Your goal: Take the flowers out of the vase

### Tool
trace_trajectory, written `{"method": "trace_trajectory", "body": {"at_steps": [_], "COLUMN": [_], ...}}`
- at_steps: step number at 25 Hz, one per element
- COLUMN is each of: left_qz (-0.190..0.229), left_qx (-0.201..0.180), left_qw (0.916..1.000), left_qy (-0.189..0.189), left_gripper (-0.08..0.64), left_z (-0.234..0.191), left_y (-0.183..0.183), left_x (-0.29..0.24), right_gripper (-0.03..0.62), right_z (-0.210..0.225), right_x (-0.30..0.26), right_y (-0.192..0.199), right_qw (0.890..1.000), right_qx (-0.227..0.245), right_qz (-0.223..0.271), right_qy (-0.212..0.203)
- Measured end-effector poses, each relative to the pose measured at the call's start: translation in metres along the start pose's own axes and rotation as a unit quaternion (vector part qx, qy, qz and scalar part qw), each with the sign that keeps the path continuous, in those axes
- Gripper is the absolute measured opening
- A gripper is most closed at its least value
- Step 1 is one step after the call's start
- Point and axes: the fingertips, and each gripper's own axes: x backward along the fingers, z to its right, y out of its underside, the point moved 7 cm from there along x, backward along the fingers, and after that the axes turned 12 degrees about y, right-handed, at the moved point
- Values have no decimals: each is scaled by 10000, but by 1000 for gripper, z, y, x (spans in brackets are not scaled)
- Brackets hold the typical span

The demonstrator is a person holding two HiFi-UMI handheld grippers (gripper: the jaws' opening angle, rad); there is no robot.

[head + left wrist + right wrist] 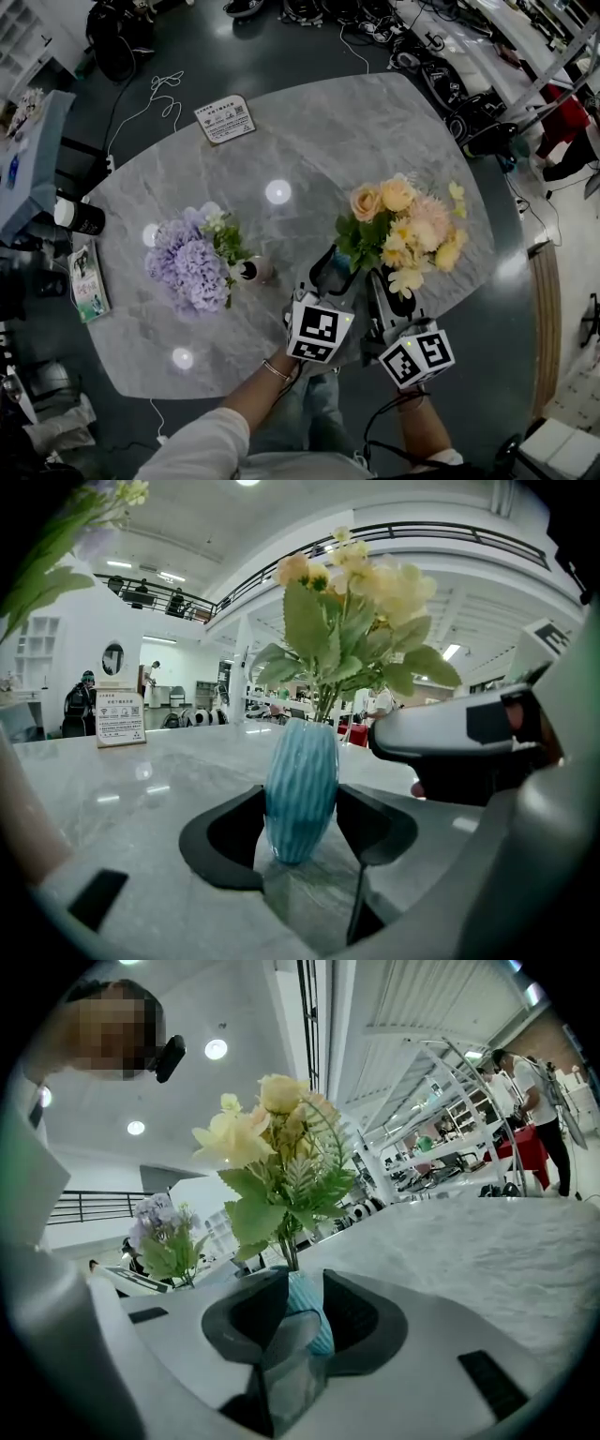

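The left fingers (220, 841) clamp the blue vase (300, 789) of yellow flowers (361, 574), the right fingers (361, 1321) are apart beside it, and purple flowers (183, 258) stand close on the desk (319, 131).

vase (309, 1305): partly behind a jaw, right gripper view | card (225, 119): print too small, perhaps a QR code

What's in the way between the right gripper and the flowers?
Nothing visible. The right gripper points at the blue vase, with the flowers rising above its open jaws. The left gripper holds the blue vase.
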Motion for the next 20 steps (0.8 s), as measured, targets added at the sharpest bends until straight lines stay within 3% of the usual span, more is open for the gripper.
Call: {"method": "trace_trajectory", "body": {"at_steps": [12,20], "left_qz": [-85,-105], "left_qx": [-4,22], "left_qw": [10000,9999], "left_qy": [16,32], "left_gripper": [250,250], "left_z": [2,5], "left_y": [6,5], "left_x": [-1,0], "right_gripper": [86,86], "right_z": [-12,-17], "right_x": [-28,-38], "right_y": [-15,-19], "right_qw": [9984,9978], "right_qx": [114,179], "right_qz": [34,96], "right_qy": [-560,-631]}}
